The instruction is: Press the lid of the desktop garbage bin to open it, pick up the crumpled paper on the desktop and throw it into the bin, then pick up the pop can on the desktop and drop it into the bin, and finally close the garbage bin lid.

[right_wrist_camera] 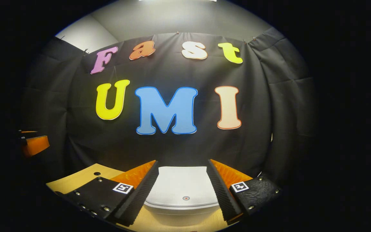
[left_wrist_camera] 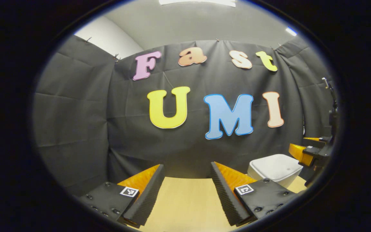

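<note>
White, smooth plastic, the garbage bin (right_wrist_camera: 183, 190) is sitting lid-down at lower centre between the wide-open, empty right gripper (right_wrist_camera: 183, 183), looking light, rigid and slippery, likely best pressed at its lid's front dot (right_wrist_camera: 186, 198), while the left gripper (left_wrist_camera: 187, 190) is hanging open, empty.

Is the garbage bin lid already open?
No, the white lid lies flat and closed on the bin, between the right tongs' open fingers.
</note>
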Demonstrator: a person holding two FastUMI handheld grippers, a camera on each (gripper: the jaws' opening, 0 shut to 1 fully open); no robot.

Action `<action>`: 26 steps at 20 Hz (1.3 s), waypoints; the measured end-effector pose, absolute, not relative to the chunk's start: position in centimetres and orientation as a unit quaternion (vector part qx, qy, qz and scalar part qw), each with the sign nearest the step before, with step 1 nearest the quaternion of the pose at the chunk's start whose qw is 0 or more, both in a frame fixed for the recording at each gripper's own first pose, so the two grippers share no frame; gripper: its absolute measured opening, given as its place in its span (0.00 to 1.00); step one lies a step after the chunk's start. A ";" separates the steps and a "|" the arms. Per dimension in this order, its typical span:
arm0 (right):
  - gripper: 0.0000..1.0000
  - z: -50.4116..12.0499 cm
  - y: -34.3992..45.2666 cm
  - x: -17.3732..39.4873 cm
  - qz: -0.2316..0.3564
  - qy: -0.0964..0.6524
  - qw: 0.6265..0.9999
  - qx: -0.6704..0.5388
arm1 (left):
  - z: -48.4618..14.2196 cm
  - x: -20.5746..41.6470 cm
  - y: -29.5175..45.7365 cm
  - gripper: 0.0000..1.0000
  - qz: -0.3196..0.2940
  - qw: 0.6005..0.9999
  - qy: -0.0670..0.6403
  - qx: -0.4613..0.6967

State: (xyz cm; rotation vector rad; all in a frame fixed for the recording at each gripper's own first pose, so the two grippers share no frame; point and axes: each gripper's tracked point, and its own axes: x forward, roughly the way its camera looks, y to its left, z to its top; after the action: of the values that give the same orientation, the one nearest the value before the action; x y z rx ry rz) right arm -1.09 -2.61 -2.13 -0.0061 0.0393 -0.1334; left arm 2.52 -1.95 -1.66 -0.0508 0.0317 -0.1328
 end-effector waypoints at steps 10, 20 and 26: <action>0.07 -6.4 -3.1 -0.6 -0.072 0.087 0.994 0.010 | -1.7 2.5 -2.4 0.93 -0.076 0.997 0.019 -0.023; 0.07 -10.3 -2.5 -0.2 -0.048 0.152 0.987 0.014 | -1.8 2.4 -2.1 0.90 -0.072 0.997 0.023 -0.021; 0.07 -10.9 -2.5 0.0 -0.045 0.162 0.986 0.024 | -1.8 2.3 -2.0 0.93 -0.071 0.997 0.025 -0.018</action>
State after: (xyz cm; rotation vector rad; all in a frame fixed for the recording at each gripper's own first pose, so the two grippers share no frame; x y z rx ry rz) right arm 0.03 -2.54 -10.91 0.0477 0.3247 -0.0914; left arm 2.29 -2.02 -1.84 -0.0362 0.0504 -0.1423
